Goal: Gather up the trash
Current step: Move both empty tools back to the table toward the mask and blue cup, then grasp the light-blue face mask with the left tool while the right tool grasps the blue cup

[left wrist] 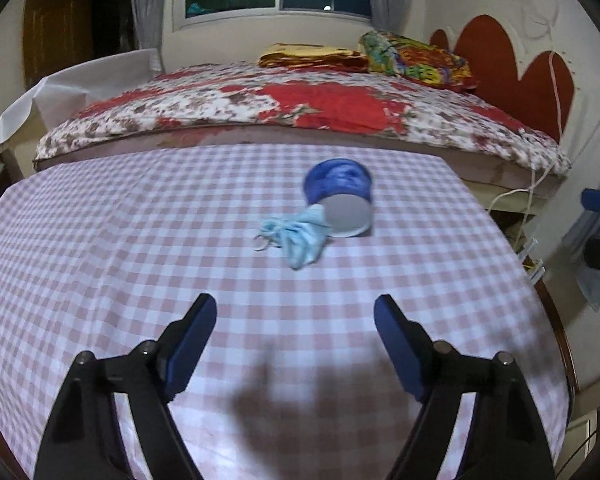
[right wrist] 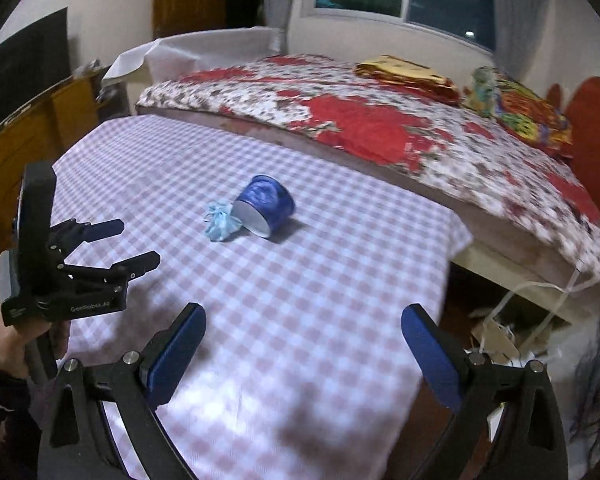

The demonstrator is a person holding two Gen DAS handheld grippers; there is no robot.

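A blue paper cup point(left wrist: 340, 196) point(right wrist: 266, 210) lies on its side on the pink checked tablecloth point(left wrist: 140, 240) point(right wrist: 300, 300), its white mouth toward me. A crumpled light-blue face mask point(left wrist: 296, 236) point(right wrist: 220, 222) lies against the cup's mouth on the left. My left gripper point(left wrist: 296, 316) hovers open over the cloth, short of the mask, with nothing between its blue pads. It also shows at the left of the right wrist view as the left gripper point(right wrist: 136, 242), held by a hand point(right wrist: 8, 344). My right gripper point(right wrist: 302, 320) is open and empty, nearer than the cup.
A bed with a red floral cover point(left wrist: 300, 108) point(right wrist: 380, 128) runs along the table's far edge, with folded blankets point(left wrist: 416, 58) on it. White cables point(right wrist: 512, 320) and clutter lie below the table's right edge. A wooden cabinet point(right wrist: 32, 128) stands at the left.
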